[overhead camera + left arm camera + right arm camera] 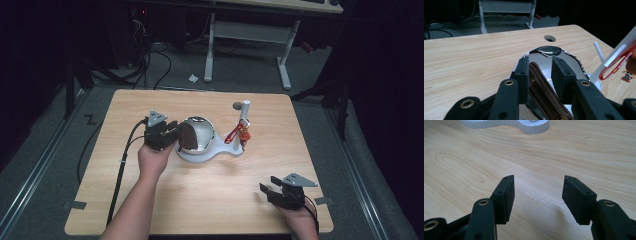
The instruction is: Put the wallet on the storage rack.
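A shiny metal bowl (204, 131) (546, 51) sits on a white base (200, 156) (506, 123) at the middle of the table. A brown zippered pouch (188, 136) (544, 92) rests on the bowl's left edge, between the jaws of my left gripper (175, 134) (540, 62). The pouch leans against one pad while the other pad stands apart from it, so the gripper is open. A white post (245, 112) on the base carries a red strap with a charm (237, 132) (616, 66). My right gripper (265, 190) (537, 192) rests open near the front right, with bare wood between its jaws.
The wooden table (150, 200) has a round hole (237, 106) (549, 38) at the back beside the post. A white desk frame (247, 35) and cables stand on the floor beyond the far edge. The left gripper's cable (120, 170) trails toward the front.
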Available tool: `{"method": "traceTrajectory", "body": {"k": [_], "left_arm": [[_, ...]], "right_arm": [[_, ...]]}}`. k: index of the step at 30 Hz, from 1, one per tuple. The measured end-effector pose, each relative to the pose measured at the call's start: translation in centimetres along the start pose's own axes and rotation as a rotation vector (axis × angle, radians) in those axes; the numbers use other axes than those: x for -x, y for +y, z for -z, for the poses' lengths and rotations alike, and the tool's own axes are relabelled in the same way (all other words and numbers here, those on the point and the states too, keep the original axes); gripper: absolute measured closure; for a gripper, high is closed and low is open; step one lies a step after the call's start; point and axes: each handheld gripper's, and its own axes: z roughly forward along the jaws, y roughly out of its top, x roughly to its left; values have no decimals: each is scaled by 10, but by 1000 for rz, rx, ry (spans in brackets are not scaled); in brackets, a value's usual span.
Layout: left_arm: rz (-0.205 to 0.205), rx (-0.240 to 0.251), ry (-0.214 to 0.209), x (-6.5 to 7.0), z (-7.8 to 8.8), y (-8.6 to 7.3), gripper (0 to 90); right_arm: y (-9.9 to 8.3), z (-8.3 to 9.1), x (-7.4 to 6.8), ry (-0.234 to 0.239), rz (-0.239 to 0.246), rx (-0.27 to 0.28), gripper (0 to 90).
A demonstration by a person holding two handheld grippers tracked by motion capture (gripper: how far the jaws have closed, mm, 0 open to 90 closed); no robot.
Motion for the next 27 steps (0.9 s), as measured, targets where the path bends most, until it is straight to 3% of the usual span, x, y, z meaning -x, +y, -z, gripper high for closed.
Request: {"method": "traceTrajectory", "body": {"k": [13,27], "left_arm": [[-25,19,-2,4,5,1,576],[-63,34,3,7,27,-1,476]], "right_arm": [[0,-1,0,3,0,-2,437],[-1,-3,0,10,0,-13,432]]}}
